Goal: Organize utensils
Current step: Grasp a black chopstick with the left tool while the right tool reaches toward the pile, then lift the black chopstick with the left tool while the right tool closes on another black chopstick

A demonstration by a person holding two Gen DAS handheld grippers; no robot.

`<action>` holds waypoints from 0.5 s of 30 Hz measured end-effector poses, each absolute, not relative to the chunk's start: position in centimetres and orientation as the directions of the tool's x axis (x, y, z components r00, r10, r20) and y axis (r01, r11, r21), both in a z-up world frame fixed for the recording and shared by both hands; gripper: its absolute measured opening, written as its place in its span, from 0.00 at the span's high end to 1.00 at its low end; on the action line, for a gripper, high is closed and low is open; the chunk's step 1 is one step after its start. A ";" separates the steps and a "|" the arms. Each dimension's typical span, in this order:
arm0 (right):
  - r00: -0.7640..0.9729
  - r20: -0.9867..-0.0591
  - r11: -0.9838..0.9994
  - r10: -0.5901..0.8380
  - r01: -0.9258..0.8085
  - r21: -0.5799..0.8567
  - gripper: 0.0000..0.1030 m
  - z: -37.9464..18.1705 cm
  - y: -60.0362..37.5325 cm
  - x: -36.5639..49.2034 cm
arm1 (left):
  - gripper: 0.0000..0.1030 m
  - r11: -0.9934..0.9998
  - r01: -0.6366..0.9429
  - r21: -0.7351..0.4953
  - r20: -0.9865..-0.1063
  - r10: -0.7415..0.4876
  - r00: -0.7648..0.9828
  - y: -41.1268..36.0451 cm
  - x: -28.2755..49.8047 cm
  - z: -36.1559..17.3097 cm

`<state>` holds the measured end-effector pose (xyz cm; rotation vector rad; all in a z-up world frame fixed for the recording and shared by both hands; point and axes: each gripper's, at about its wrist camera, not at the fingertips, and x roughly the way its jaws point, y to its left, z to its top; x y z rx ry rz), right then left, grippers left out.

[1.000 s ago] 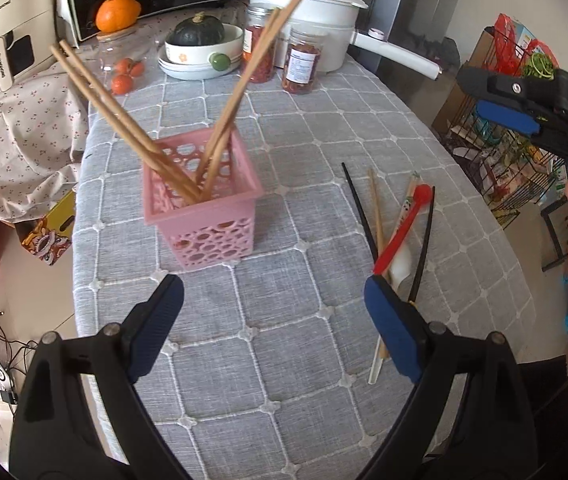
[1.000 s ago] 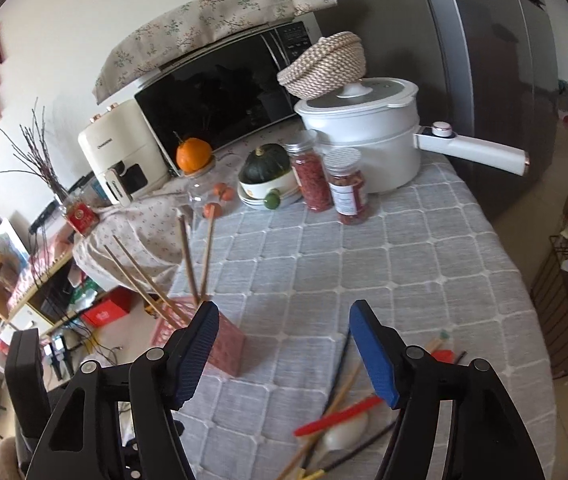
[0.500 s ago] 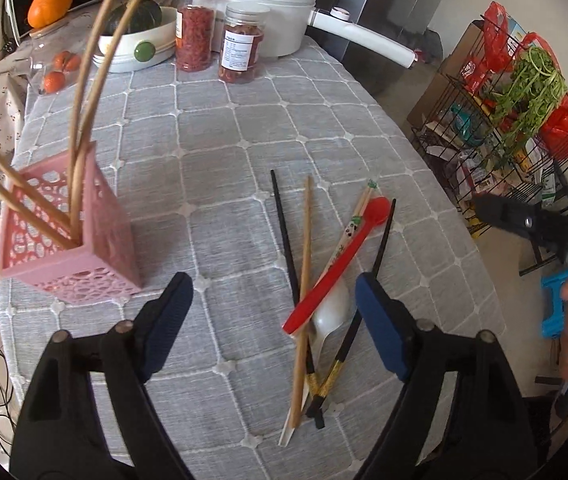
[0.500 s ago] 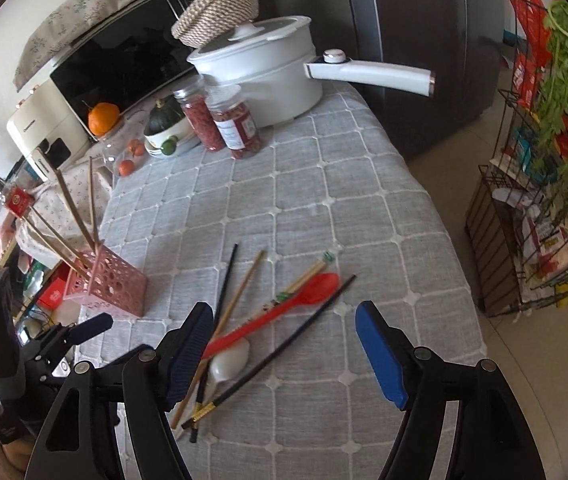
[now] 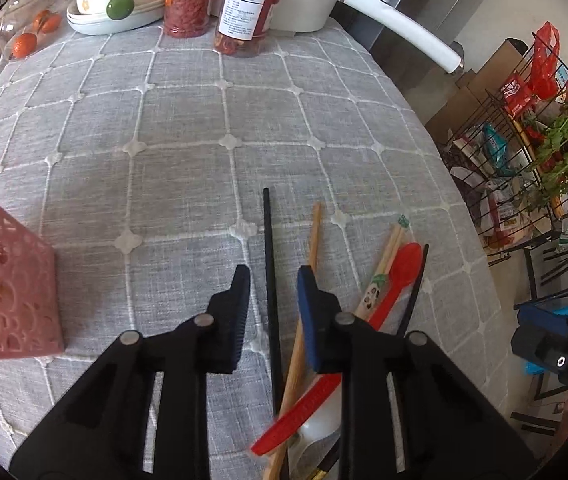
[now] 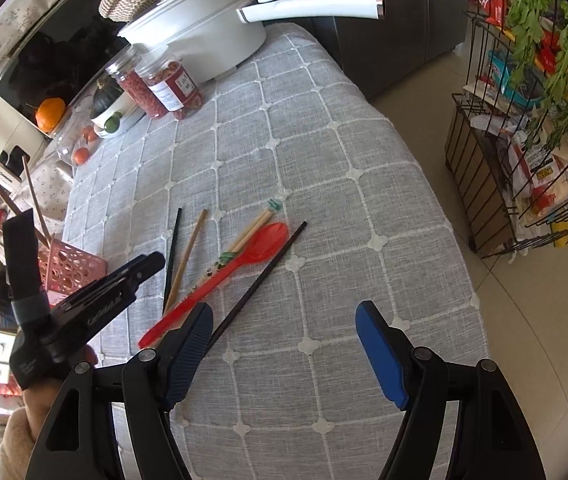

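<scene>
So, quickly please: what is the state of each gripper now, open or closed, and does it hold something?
Left gripper: jaws just closing around the thin black chopstick, pads not yet pressing it.
Right gripper: open, holds nothing.

Looking at a home kitchen: white pot [image 6: 204, 36] and spice jars [image 5: 220, 4] sitting on clothed table [image 5: 188, 120], microwave [image 6: 56, 60] behind.

Tablecloth [image 5: 188, 128]: grey woven cloth, matt, coarse weave, raised white stitched grid. Basket [image 5: 0, 304]: pink plastic, perforated, matt. Spoon [image 5: 397, 280]: red plastic, smooth, slight gloss. Chopstick [image 5: 268, 264]: black, smooth, matt; another chopstick [image 5: 315, 236] looks like bare wood. Pot [image 6: 208, 36]: white, glossy. Jars [image 5: 244, 8]: clear plastic or glass, paper label. Rack [image 6: 495, 184]: dark metal wire.
</scene>
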<state>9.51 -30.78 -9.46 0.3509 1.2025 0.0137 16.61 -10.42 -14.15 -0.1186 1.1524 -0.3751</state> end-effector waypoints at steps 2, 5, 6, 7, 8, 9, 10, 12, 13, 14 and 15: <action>0.358 -0.913 0.947 0.195 0.174 0.271 0.27 -9.7 -30.7 9.6 | 0.79 0.934 0.228 -0.274 -0.876 -0.340 0.341 -10.8 16.9 -14.8; 0.351 -0.915 0.947 0.197 0.173 0.270 0.27 -9.9 -30.5 9.8 | 0.85 0.945 0.234 -0.230 -0.884 -0.303 0.355 -11.3 17.0 -15.2; 0.350 -0.916 0.947 0.197 0.174 0.270 0.27 -9.9 -30.5 9.8 | 0.86 0.946 0.237 -0.220 -0.886 -0.295 0.358 -11.4 17.0 -15.1; 0.349 -0.916 0.946 0.196 0.177 0.270 0.27 -9.9 -30.5 9.8 | 0.88 0.949 0.239 -0.204 -0.890 -0.281 0.359 -11.6 16.9 -15.1; 0.349 -0.916 0.946 0.196 0.179 0.271 0.27 -10.0 -30.6 9.9 | 0.92 0.952 0.245 -0.181 -0.894 -0.264 0.362 -11.7 16.9 -15.1; 0.349 -0.916 0.945 0.197 0.181 0.272 0.27 -10.0 -30.6 9.9 | 0.93 0.954 0.250 -0.165 -0.896 -0.251 0.366 -11.9 16.8 -15.1; 0.348 -0.917 0.945 0.196 0.183 0.272 0.27 -10.0 -30.6 10.0 | 0.93 0.954 0.253 -0.160 -0.896 -0.248 0.368 -11.9 16.7 -15.0; 0.346 -0.918 0.945 0.194 0.187 0.270 0.27 -10.1 -30.6 10.0 | 0.93 0.956 0.250 -0.153 -0.892 -0.242 0.382 -11.7 16.6 -14.8; 0.345 -0.919 0.945 0.192 0.190 0.268 0.27 -10.1 -30.6 10.1 | 0.93 0.956 0.253 -0.146 -0.888 -0.240 0.393 -11.6 16.5 -14.5; 0.342 -0.920 0.945 0.190 0.191 0.266 0.27 -10.2 -30.6 10.1 | 0.94 0.955 0.258 -0.144 -0.883 -0.242 0.402 -11.4 16.4 -14.1; 0.339 -0.922 0.946 0.186 0.192 0.262 0.27 -10.3 -30.6 10.2 | 0.94 0.954 0.264 -0.145 -0.877 -0.247 0.412 -11.2 16.3 -13.5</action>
